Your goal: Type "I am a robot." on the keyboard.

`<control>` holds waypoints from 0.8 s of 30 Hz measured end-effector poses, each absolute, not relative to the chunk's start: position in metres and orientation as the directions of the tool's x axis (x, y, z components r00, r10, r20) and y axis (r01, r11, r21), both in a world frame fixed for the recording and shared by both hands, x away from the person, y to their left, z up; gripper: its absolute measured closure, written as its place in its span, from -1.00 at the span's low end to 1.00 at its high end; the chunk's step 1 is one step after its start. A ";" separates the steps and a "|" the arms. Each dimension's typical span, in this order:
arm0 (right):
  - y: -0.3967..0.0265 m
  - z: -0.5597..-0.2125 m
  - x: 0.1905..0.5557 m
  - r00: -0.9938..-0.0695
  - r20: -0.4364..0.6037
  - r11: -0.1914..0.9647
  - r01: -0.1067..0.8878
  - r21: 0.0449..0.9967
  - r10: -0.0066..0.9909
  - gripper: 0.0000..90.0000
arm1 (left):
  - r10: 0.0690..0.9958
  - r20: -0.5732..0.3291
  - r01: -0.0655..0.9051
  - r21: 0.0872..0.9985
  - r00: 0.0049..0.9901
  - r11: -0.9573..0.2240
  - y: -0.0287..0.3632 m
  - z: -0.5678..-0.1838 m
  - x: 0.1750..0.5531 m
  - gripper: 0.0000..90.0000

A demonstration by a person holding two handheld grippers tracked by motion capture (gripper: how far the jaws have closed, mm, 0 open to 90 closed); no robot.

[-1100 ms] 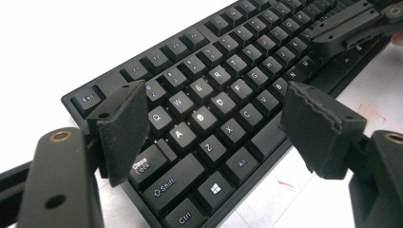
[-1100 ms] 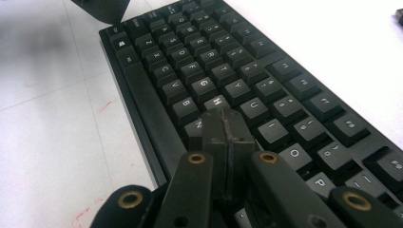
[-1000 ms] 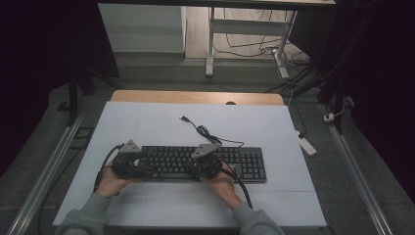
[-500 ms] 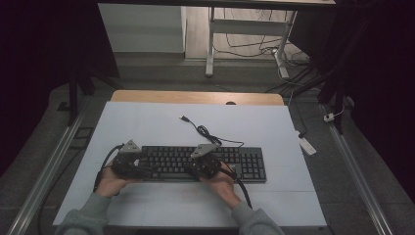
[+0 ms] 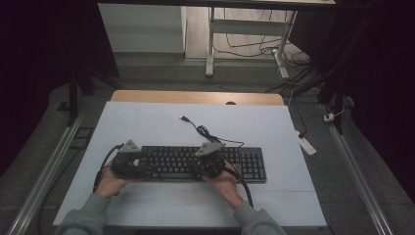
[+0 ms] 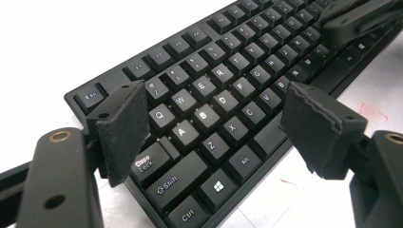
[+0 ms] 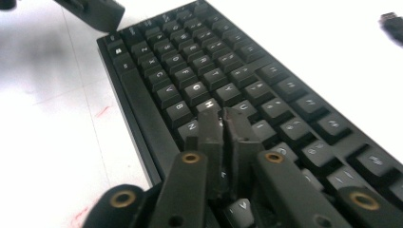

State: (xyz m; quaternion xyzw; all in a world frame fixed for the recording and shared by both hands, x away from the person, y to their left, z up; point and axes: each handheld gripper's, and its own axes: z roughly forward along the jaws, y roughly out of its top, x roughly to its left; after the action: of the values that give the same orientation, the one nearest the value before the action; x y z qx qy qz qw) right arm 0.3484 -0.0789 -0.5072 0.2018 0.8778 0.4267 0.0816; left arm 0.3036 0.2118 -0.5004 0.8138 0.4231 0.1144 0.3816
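Right claw [image 7: 223, 116]: jaws nearly together, a thin slit between the pads, nothing gripped. They have just been opening a little, with no object between them. The tips rest on or just above the keys around the H/J area of the keyboard [image 7: 199, 80]; contact or a hair's gap cannot be told from the right gripper view. With the pads almost closed they form one narrow tip, which I judge suits pressing a single key rather than grasping.

Left claw [image 6: 214, 121]: jaws spread wide, released, holding nothing. The two pads [image 6: 126, 128] stand either side of the A/S/D/Z/X block as seen from the left gripper view, above the keys and apart from them. It looks parked over the left end of the board, perhaps ready to steady it or to take its turn at a key.

High view: the keyboard [image 5: 244, 164] lies flat near the front edge of the white worktop [image 5: 147, 122], long side toward the person, so both hands reach it without stretching. Its cable [image 5: 205, 132] trails away toward the back, plug loose on the worktop and not connected. Left claw [image 5: 128, 159] at the keyboard's left end, right claw [image 5: 209, 159] near its middle.

Judgement: key-pressing is in hand, right claw active, left idle.
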 end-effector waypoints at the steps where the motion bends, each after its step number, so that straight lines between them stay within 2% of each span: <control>1: -0.081 -0.506 0.348 -0.904 0.028 0.549 0.284 0.786 0.428 0.83 | 0.775 -0.136 0.600 0.719 0.617 -0.352 0.212 -0.500 0.303 -0.45; 14: -0.144 -0.495 0.336 -0.858 -0.002 0.494 0.294 0.818 0.514 0.24 | 0.776 -0.134 0.599 0.720 0.617 -0.352 0.213 -0.500 0.303 -0.45; 24: -0.189 -0.494 0.323 -0.815 -0.021 0.473 0.315 0.823 0.579 0.12 | 0.774 -0.135 0.598 0.720 0.618 -0.352 0.213 -0.500 0.303 -0.46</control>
State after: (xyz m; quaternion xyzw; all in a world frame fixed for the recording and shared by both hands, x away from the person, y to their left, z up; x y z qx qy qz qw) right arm 0.3231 -0.1888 -0.4939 0.2643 0.8449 0.4402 0.1499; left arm 0.3031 0.2128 -0.5003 0.8142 0.4215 0.1152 0.3823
